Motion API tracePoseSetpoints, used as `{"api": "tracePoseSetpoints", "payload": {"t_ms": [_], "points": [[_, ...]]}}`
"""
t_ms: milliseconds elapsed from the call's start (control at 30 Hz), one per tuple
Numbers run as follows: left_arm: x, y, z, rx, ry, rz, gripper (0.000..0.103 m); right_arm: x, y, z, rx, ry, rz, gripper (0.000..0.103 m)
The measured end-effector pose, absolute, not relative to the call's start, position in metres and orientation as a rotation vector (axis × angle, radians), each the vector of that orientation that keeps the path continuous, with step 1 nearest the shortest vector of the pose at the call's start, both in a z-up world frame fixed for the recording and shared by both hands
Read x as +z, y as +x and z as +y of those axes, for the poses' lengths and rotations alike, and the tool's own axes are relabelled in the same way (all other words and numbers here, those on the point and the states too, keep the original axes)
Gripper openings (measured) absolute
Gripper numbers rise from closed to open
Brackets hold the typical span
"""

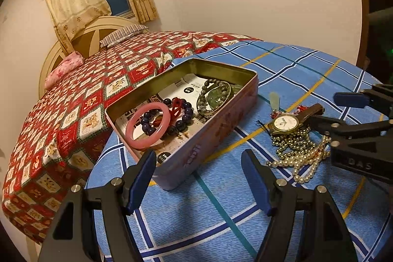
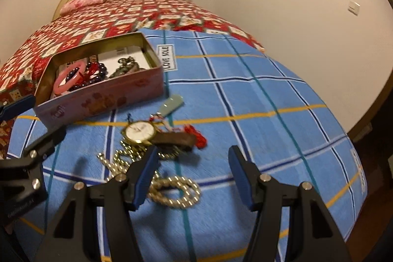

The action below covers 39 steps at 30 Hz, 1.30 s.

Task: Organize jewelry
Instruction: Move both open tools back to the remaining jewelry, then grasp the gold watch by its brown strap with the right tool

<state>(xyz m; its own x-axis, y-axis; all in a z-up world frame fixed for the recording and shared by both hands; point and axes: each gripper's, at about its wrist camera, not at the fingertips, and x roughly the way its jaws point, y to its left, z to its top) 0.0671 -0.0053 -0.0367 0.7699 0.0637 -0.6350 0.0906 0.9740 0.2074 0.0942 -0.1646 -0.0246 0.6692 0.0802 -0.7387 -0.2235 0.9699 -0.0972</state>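
An open pink tin [image 1: 216,124] lies on the blue plaid cloth; it also shows in the right wrist view [image 2: 103,100]. Inside are a pink bangle [image 1: 147,128], a dark purple bead bracelet [image 1: 183,114] and a grey-green bead bracelet [image 1: 216,97]. Right of the tin lie a gold watch with a brown strap [image 1: 286,123] [image 2: 141,131], a gold bead chain [image 1: 292,141] [image 2: 122,158], a pearl necklace [image 1: 299,163] [image 2: 175,190] and a pale jade pendant [image 1: 275,100] [image 2: 172,103]. My left gripper [image 1: 199,182] is open and empty at the tin's near corner. My right gripper [image 2: 192,176] is open and empty above the pearls and watch strap.
The blue plaid cloth [image 2: 270,95] covers the near end of a bed with a red patterned quilt [image 1: 86,102]. A pink pillow [image 1: 65,68] and a striped pillow [image 1: 122,34] lie by the headboard. A wall is on the right.
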Motion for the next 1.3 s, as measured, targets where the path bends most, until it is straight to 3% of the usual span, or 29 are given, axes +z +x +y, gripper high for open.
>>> {"api": "tracePoseSetpoints", "payload": {"t_ms": [233, 267, 367, 567, 800, 833, 867, 933, 1200, 1267, 1300], "points": [[-0.036, 0.068, -0.004, -0.018, 0.229, 0.695, 0.072, -0.035, 0.110, -0.160, 0.247, -0.185, 0.854, 0.059], [-0.037, 0.068, -0.004, -0.018, 0.228, 0.695, 0.072, -0.035, 0.110, -0.160, 0.260, -0.180, 0.859, 0.046], [-0.036, 0.068, -0.004, -0.018, 0.226, 0.695, 0.072, -0.039, 0.109, -0.159, 0.293, -0.182, 0.883, 0.022], [-0.037, 0.068, -0.005, -0.025, 0.226, 0.695, 0.072, -0.040, 0.103, -0.156, 0.343, -0.159, 0.901, 0.010], [-0.036, 0.069, -0.006, -0.033, 0.211, 0.694, 0.072, -0.029, 0.087, -0.150, 0.367, -0.184, 0.874, 0.011], [-0.035, 0.070, -0.007, -0.036, 0.206, 0.694, 0.072, -0.027, 0.089, -0.152, 0.365, -0.174, 0.863, 0.022], [-0.033, 0.072, -0.007, -0.034, 0.208, 0.689, 0.072, -0.026, 0.094, -0.154, 0.355, -0.165, 0.860, 0.050], [-0.029, 0.075, -0.007, -0.026, 0.199, 0.671, 0.072, -0.022, 0.100, -0.158, 0.319, -0.153, 0.830, 0.074], [-0.030, 0.085, 0.008, -0.002, 0.150, 0.699, 0.072, -0.024, 0.132, -0.150, 0.326, -0.131, 0.870, 0.071], [-0.031, 0.084, 0.009, -0.004, 0.149, 0.703, 0.072, -0.030, 0.133, -0.148, 0.364, -0.122, 0.890, 0.044], [-0.031, 0.085, 0.010, -0.002, 0.148, 0.702, 0.072, -0.030, 0.132, -0.148, 0.379, -0.106, 0.895, 0.037]]}}
